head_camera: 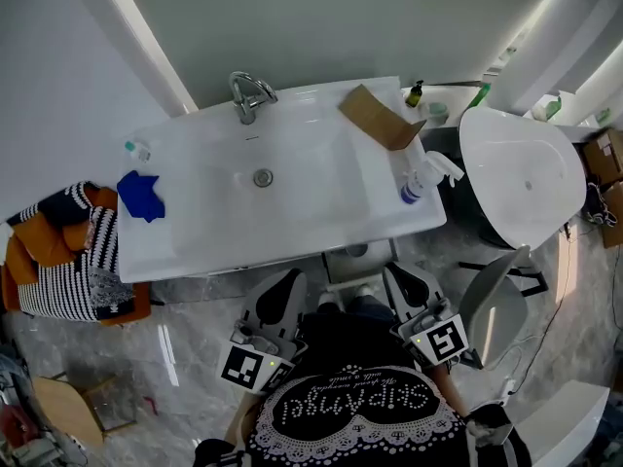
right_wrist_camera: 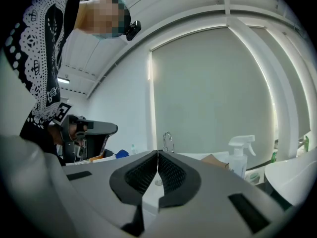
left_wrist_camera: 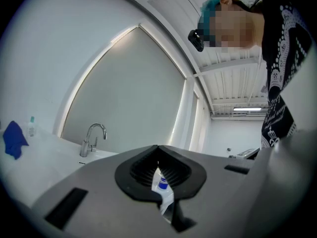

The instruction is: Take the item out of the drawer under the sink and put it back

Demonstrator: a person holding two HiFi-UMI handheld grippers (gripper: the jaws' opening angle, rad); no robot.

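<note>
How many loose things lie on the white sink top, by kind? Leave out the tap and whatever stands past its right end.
Bottles: 2 (spray bottle, small clear bottle)
Cloths: 1 (blue cloth)
Cardboard: 1 (cardboard piece)
Total: 4

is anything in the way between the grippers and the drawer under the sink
Nothing visible does. The left gripper and right gripper hang close to the vanity's front edge, nothing between. The spray bottle, cardboard piece and blue cloth lie up on the countertop, clear of that path. The drawer front is hard to make out.
</note>
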